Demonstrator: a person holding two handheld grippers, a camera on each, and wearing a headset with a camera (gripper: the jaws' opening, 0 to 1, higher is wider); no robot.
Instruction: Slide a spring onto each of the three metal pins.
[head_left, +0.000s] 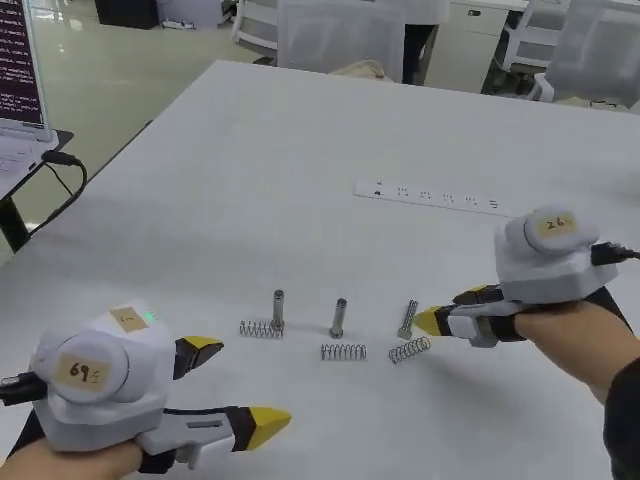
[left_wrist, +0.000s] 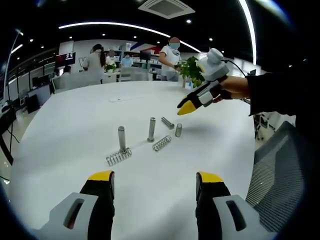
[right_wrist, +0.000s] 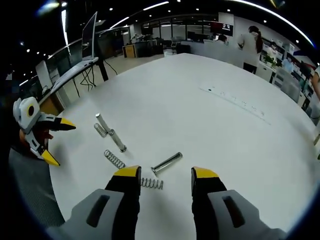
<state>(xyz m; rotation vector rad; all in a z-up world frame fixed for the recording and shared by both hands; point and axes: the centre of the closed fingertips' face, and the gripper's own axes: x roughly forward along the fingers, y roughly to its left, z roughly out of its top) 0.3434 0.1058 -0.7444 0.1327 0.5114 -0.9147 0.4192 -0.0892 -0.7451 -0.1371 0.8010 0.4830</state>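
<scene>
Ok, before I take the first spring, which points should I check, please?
1. All three pins stand on the table: ok. These are the left pin, middle pin and right pin.
2. No pin carries a spring yet: ok.
3. The springs lie free on the table: ok. The left spring, middle spring and right spring each lie beside a pin.
4. Right gripper open: ok.
5. Right spring centred between the right gripper's jaws: cannot tell; it lies close to one jaw tip.
6. Left gripper open and apart from the parts: ok.
</scene>
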